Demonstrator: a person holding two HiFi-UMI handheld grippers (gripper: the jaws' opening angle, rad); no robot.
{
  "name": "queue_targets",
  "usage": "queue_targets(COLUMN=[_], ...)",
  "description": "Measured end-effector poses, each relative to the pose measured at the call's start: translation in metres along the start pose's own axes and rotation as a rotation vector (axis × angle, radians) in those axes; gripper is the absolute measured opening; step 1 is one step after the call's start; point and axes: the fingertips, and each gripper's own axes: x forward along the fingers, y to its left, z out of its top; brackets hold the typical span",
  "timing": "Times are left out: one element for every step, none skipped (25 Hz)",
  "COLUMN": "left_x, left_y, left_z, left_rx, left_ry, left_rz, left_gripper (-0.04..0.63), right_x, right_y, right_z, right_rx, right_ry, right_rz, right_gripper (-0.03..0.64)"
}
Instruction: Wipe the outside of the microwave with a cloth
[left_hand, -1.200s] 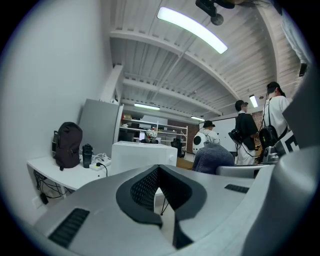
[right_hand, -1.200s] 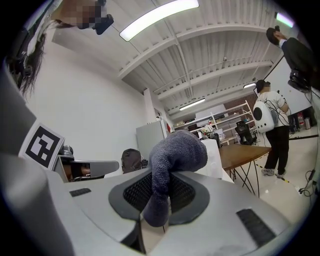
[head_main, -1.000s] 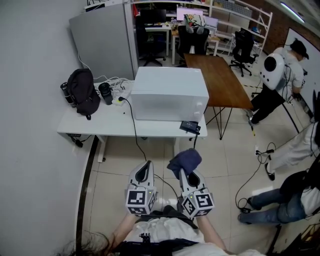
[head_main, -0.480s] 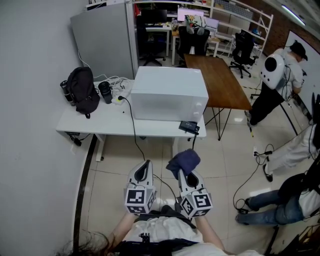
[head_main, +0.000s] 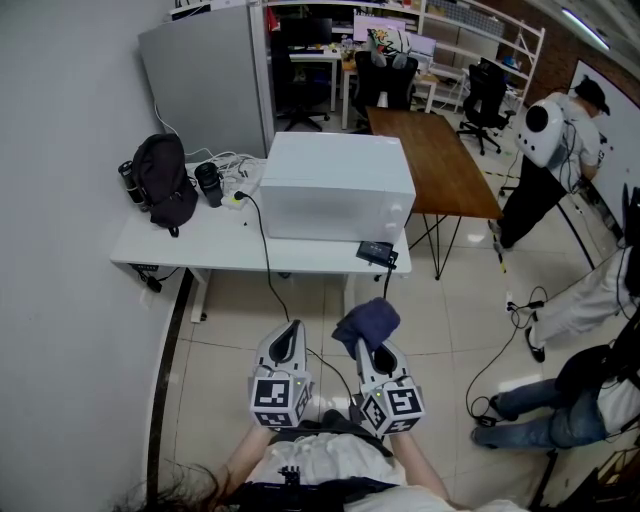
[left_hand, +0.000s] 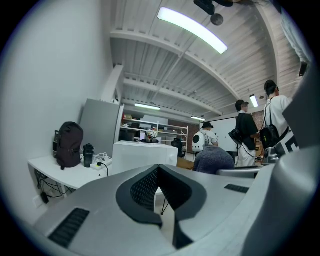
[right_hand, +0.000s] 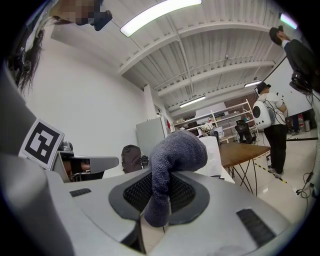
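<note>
A grey cabinet (head_main: 208, 75) stood behind the white desk (head_main: 190, 250), and a wooden table (head_main: 440, 160) ran off past the desk's right end. The microwave (head_main: 340, 185) filled that right end. A black backpack (head_main: 165, 182) sat at the left end by the wall. A cable (head_main: 270, 270) dropped over the front edge, and a small black device (head_main: 375, 252) hung at the front right corner. Tiled floor (head_main: 240, 320) separated the desk from both grippers.

The head view showed the microwave's top. The left gripper view showed it level, with people (left_hand: 243, 131) standing to the right. In the right gripper view the cloth (head_main: 368, 322) covered most of it.

The left gripper (head_main: 290, 338) was closed on nothing. The right gripper (head_main: 368, 350) clamped the dark blue cloth, which bunched above its tips, well short of the microwave.
</note>
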Motion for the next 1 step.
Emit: queue_targets(left_x=[0.0000], left_y=[0.0000], left_z=[0.0004], left_rx=[-0.001], left_ry=[-0.001], left_rz=[0.000], left_gripper=[-0.006], right_x=[0.0001], right_y=[0.0002], right_z=[-0.0001], right_rx=[0.000], right_ry=[0.000], right_rz=[0.000], right_gripper=[0.081])
